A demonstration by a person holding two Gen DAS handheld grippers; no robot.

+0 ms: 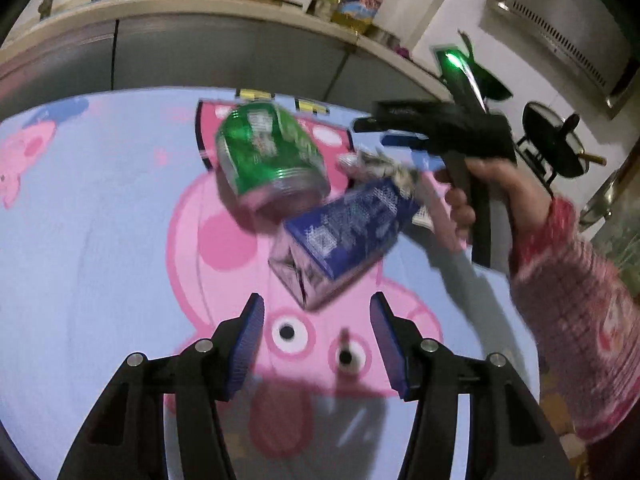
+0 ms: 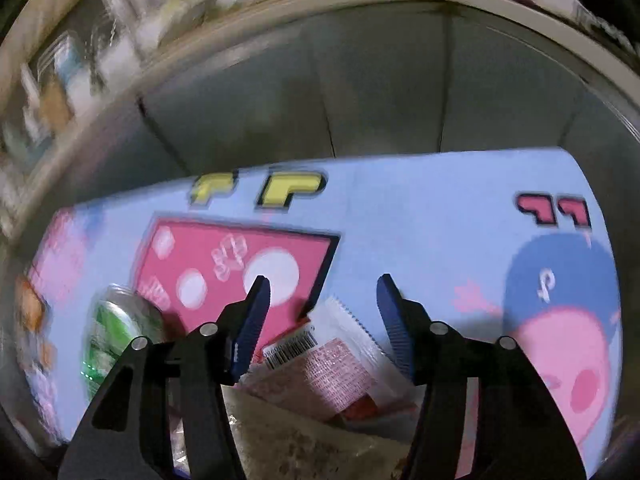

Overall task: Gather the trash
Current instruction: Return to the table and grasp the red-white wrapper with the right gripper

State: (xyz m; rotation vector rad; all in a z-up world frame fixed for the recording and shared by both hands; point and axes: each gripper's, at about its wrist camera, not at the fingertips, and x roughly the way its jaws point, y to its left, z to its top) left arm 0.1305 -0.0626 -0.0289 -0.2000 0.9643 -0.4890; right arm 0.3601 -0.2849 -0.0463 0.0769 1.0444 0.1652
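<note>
Trash lies on a cartoon-printed mat (image 1: pixel 80 240), and both views are smeared by motion. The left gripper (image 1: pixel 317 308) hangs over the mat with its blue pads (image 1: pixel 250 344) parted and nothing between them — released. Just beyond its tips sits a blue carton (image 1: pixel 348 220), tilted, its print too blurred to read. Touching the carton's far end is a crumpled silvery wrapper (image 1: pixel 380 164), and beside the carton, farther from the gripper, a green can (image 1: pixel 268 152) lies on its side.

Past the carton, a hand (image 1: pixel 496 188) in a pink patterned sleeve (image 1: pixel 580 300) holds the right gripper (image 1: pixel 384 130); seen side-on there, its fingers merge with the wrapper. From its own camera, the right gripper (image 2: pixel 322 288) stands apart too, empty, over a white-and-red packet (image 2: pixel 340 356) with a barcode. The packet's lower edge is hidden behind the fingers, and a brownish speckled sheet (image 2: pixel 296 440) below it is cut off. The can (image 2: pixel 116 332) peeks out left of the packet — half covered by the gripper body.
</note>
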